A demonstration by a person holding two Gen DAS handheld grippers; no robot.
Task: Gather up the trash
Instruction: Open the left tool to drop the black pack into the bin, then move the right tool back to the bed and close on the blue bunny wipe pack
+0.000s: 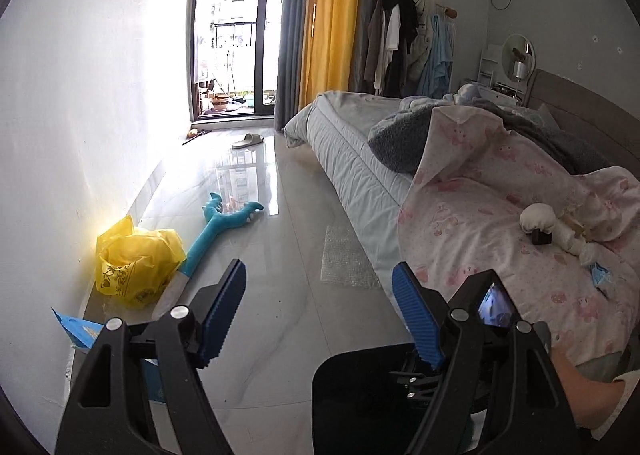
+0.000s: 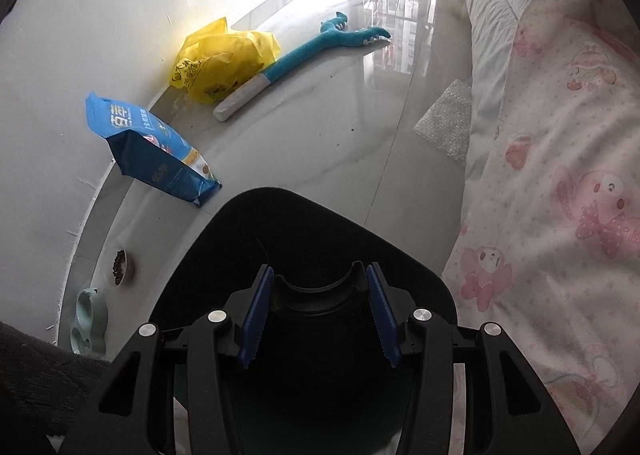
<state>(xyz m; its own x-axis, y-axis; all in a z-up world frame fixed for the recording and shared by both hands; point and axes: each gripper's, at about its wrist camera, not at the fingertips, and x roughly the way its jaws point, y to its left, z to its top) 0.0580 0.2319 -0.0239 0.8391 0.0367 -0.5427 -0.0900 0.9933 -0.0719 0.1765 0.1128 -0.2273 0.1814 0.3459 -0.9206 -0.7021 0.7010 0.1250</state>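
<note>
My left gripper [image 1: 320,271] hangs open over the glossy floor with nothing between its blue pads. Crumpled white tissue balls [image 1: 538,217], a small black piece [image 1: 540,237] and a blue scrap [image 1: 602,275] lie on the pink quilt [image 1: 480,215] to its right. A yellow plastic bag [image 1: 136,263] sits by the wall, and a sheet of bubble wrap [image 1: 346,261] lies beside the bed. My right gripper [image 2: 319,271] points steeply down, its pads shut on the neck of a wide black pan [image 2: 300,223]. That black pan [image 1: 360,395] also shows under the left gripper.
A blue pet food bag [image 2: 148,147] leans on the wall, with pet bowls [image 2: 120,265] nearer. A long blue plush toy [image 2: 312,47] lies on the floor and a slipper [image 1: 248,140] near the balcony door. The bed [image 1: 352,159] fills the right side.
</note>
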